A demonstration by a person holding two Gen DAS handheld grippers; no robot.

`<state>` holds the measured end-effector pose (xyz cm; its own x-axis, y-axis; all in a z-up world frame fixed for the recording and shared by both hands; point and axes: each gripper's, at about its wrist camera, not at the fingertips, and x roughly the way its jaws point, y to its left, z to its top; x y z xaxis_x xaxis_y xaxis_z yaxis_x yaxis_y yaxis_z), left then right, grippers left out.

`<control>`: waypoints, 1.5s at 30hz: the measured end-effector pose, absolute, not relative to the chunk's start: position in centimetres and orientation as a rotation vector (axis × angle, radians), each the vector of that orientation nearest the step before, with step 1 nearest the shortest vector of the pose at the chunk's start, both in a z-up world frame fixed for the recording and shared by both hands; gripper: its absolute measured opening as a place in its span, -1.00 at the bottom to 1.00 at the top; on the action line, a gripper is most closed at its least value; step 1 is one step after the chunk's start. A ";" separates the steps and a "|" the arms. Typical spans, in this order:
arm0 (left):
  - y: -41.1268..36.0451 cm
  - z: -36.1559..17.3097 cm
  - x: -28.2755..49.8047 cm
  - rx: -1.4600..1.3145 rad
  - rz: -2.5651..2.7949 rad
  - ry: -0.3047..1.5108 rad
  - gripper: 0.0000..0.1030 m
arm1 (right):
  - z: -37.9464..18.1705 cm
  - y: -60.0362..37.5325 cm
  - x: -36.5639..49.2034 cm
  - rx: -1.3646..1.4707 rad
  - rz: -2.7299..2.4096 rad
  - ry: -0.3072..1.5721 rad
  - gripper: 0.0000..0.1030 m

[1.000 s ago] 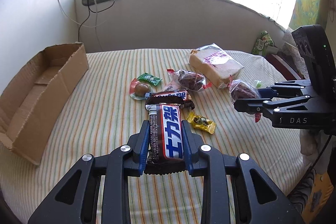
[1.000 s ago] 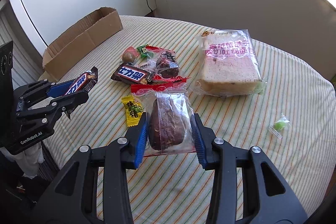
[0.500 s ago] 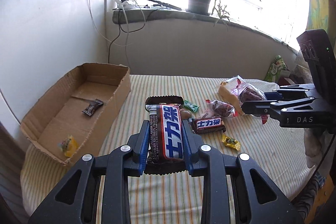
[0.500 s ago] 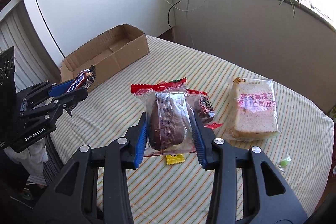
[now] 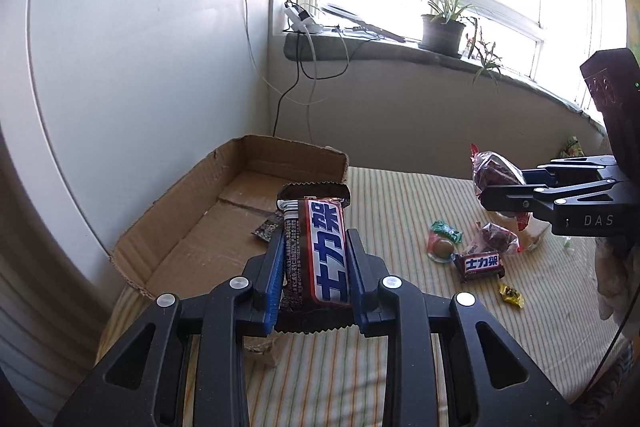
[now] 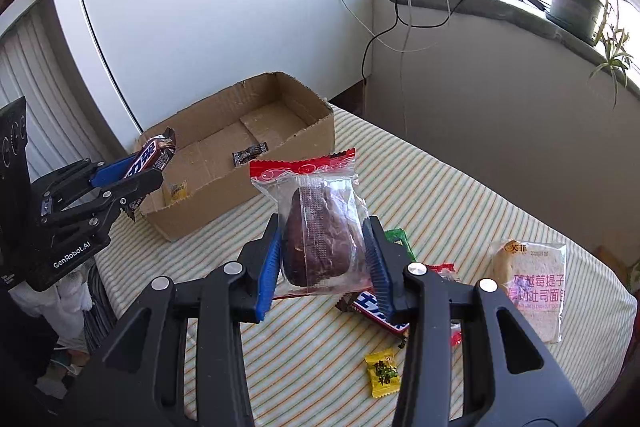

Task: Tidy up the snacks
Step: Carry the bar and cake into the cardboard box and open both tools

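Chocolate bar (image 5: 326, 255) sits clamped lengthwise between the blue pads of the left hand-held gripper (image 5: 316, 267), held in the air at the near end of the box (image 5: 192, 223), which rests on the striped table (image 5: 400, 211). It looks light and fairly stiff, with a glossy wrapper that could slide. The pads grip its long sides around the middle, which seems the right place, since the crimped ends would just fold.

The right hand-held gripper (image 6: 324, 259) is closed on a cake (image 6: 320, 243), a dark soft one in a loose clear bag with a red top seal. That one I would judge squashy and easily crushed. The bag is slick and puffed, so the pinch across the cake's widest part looks sensible, but only gently. It hangs above the table, beside the box and not yet over it.

Inside the box lie a small dark candy (image 6: 250, 154) and a yellow sweet (image 6: 177, 189). Left on the table are a second bar (image 5: 479, 264), a bread pack (image 6: 532, 291), a yellow candy (image 6: 382, 371) and a few small wrapped pieces.
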<state>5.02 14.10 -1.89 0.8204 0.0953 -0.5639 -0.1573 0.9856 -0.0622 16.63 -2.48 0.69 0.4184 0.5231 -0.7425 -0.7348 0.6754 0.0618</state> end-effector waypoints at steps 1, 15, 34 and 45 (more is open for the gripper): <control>14.5 -1.8 5.1 -0.108 0.141 0.592 -0.48 | 0.7 -1.9 16.7 -0.299 0.810 0.812 -0.20; 19.5 -2.0 6.8 -0.108 0.237 0.582 -0.48 | 0.1 6.7 19.5 -0.328 0.862 0.815 -0.19; 22.9 -3.8 9.6 -0.136 0.295 0.599 -0.47 | -3.4 13.3 23.9 -0.327 0.868 0.897 -0.19; 23.1 -3.5 9.3 -0.137 0.328 0.573 0.17 | -3.2 13.7 24.1 -0.299 0.862 0.876 0.45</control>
<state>9.29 23.07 -3.46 0.7903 0.2656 -0.5522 -0.3411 0.9393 -0.0364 24.10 13.65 -3.17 0.3400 0.5352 -0.7732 -0.7642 0.6365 0.1045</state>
